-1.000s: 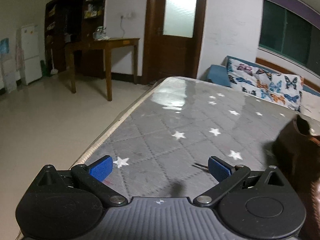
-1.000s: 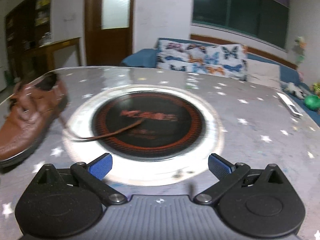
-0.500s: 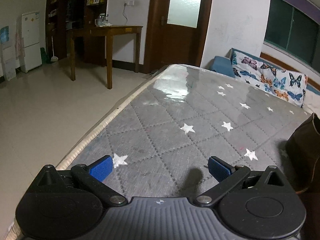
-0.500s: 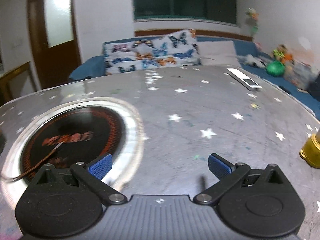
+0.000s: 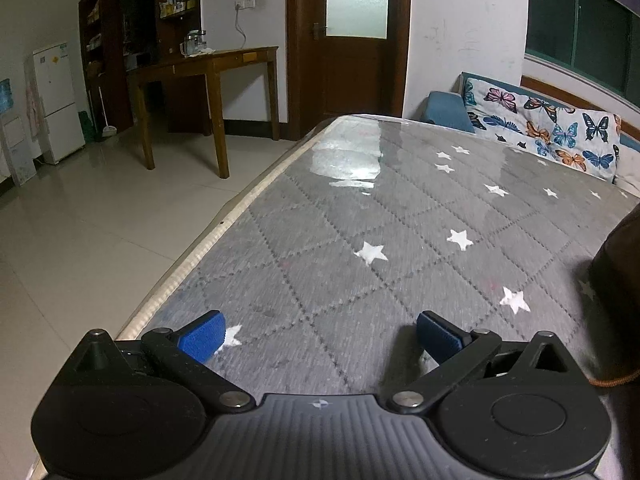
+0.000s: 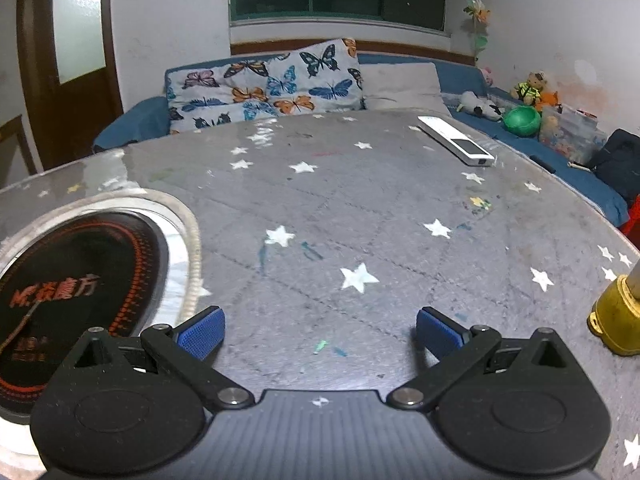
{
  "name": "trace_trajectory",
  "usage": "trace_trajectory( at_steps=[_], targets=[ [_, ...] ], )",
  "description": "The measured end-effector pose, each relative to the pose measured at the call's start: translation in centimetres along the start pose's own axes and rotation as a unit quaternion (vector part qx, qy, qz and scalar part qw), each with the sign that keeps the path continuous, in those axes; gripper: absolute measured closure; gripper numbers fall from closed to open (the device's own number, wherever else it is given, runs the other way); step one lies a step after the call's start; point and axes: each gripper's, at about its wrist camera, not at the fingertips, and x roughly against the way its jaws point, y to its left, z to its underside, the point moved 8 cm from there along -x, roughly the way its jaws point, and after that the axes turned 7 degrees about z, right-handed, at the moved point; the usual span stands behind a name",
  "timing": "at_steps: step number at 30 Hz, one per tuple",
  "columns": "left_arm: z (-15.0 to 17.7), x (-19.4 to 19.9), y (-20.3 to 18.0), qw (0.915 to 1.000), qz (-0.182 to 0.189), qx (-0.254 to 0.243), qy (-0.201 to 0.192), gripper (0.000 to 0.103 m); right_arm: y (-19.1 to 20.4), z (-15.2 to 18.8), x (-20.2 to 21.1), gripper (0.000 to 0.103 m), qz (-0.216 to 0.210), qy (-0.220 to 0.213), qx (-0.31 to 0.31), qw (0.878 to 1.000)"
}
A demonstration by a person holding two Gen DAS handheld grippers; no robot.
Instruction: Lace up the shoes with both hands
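Red, unreadable lettering marks the black hotplate; left tool and right tool gape wide, empty

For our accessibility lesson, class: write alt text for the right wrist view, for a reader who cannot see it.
The right tongs hang open and empty over a grey star-patterned tabletop. At left is a round black induction cooktop with a brown shoelace end lying on it; a white remote lies far right, a butterfly cushion behind.
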Motion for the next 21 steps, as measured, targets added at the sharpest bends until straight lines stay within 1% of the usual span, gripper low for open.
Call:
trace_trajectory(
  at_steps=[15, 21],
  targets=[
    [-0.03, -0.34, 0.16, 1.0000, -0.005, 0.001, 0.001, 0.000, 0.22, -0.17, -0.68, 0.000, 0.006, 0.000, -0.001, 1.000],
    [-0.55, -0.95, -0.05, 1.0000, 0.002, -0.007, 0.003, 0.000, 0.27, -0.26, -0.67, 0.000, 0.006, 0.000, 0.000, 1.000]
  ],
)
